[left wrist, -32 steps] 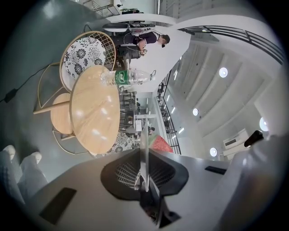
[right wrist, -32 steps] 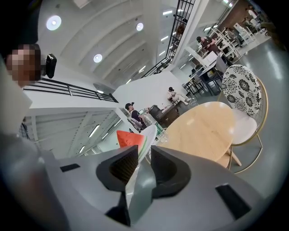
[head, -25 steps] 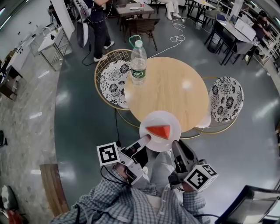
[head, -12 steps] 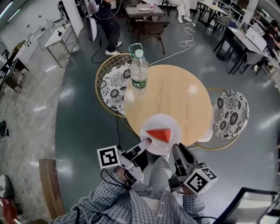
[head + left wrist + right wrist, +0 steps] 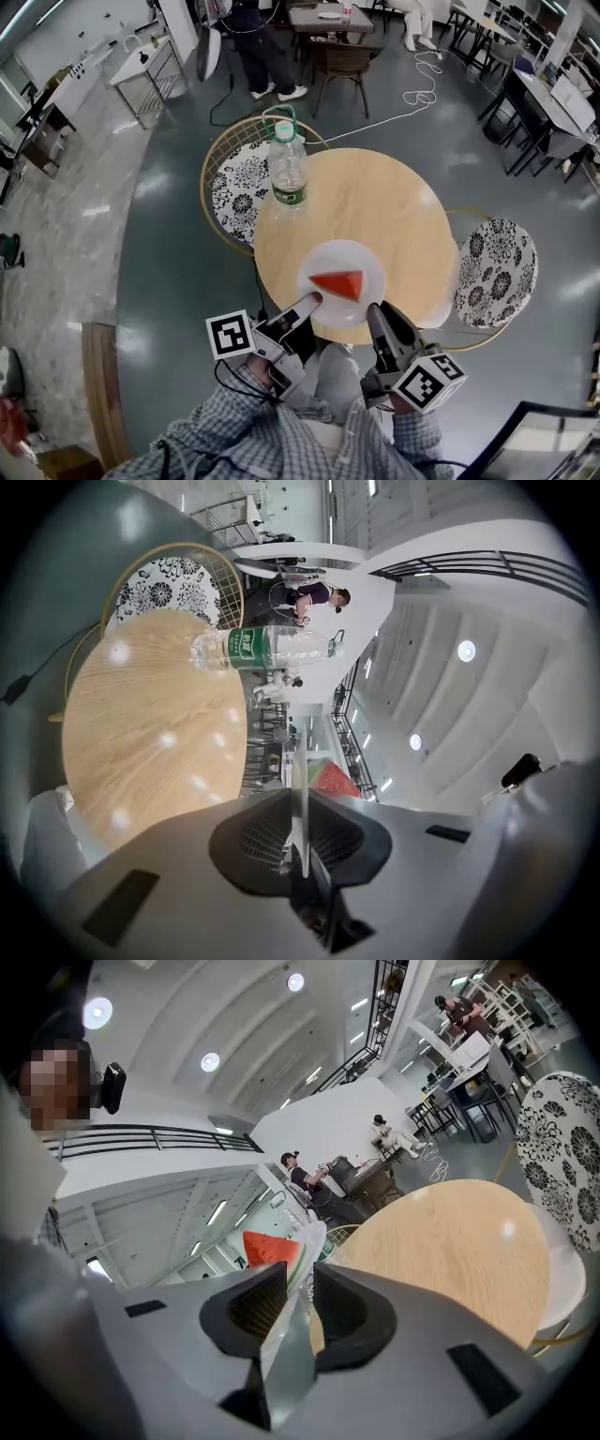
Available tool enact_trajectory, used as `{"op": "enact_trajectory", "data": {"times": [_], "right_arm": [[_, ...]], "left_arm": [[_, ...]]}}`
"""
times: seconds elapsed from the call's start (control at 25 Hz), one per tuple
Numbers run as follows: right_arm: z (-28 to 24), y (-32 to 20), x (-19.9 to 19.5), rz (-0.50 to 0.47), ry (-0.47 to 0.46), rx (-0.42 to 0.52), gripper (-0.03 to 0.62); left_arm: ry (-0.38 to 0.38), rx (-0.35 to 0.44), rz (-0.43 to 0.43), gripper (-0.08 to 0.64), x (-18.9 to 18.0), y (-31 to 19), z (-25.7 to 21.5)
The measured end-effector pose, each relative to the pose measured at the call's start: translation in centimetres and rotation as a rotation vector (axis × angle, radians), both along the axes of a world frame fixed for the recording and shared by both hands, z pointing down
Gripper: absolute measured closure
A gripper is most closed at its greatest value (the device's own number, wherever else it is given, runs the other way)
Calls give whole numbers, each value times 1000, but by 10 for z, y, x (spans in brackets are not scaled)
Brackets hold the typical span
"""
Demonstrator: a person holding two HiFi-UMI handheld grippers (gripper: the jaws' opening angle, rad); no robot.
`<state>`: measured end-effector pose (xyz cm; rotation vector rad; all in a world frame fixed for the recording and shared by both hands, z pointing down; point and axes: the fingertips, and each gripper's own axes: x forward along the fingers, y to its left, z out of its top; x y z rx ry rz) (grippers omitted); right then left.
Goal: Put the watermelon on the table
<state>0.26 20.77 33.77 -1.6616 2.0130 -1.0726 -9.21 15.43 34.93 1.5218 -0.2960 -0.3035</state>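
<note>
A red wedge of watermelon (image 5: 338, 282) lies on a white plate (image 5: 352, 258) held over the near part of the round wooden table (image 5: 375, 202). My left gripper (image 5: 312, 302) is shut on the plate's near-left rim, and my right gripper (image 5: 373, 311) is shut on its near-right rim. In the left gripper view the plate (image 5: 298, 789) shows edge-on between the jaws of the left gripper (image 5: 298, 829), with the watermelon (image 5: 331, 779) behind it. The right gripper (image 5: 296, 1290) clamps the plate (image 5: 307, 1251), and the watermelon (image 5: 266, 1249) rises past it. Whether the plate touches the table is unclear.
A water bottle (image 5: 287, 170) stands on the table's far left side. Patterned chairs sit at the left (image 5: 230, 184) and right (image 5: 494, 260) of the table. A person (image 5: 259, 36) stands beyond, near dark tables. A wooden bench (image 5: 97, 394) lies at the lower left.
Both grippers and the plate have moved forward over the table; the plate now sits farther in from the near edge. The grips have not changed.
</note>
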Motion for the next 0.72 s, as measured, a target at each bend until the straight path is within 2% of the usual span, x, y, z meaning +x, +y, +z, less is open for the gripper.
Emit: {"op": "enact_trajectory", "data": {"times": [0.72], "right_arm": [[21, -62, 91, -120, -18, -29, 499]], "left_arm": [[-56, 43, -140, 528, 85, -48, 9]]}}
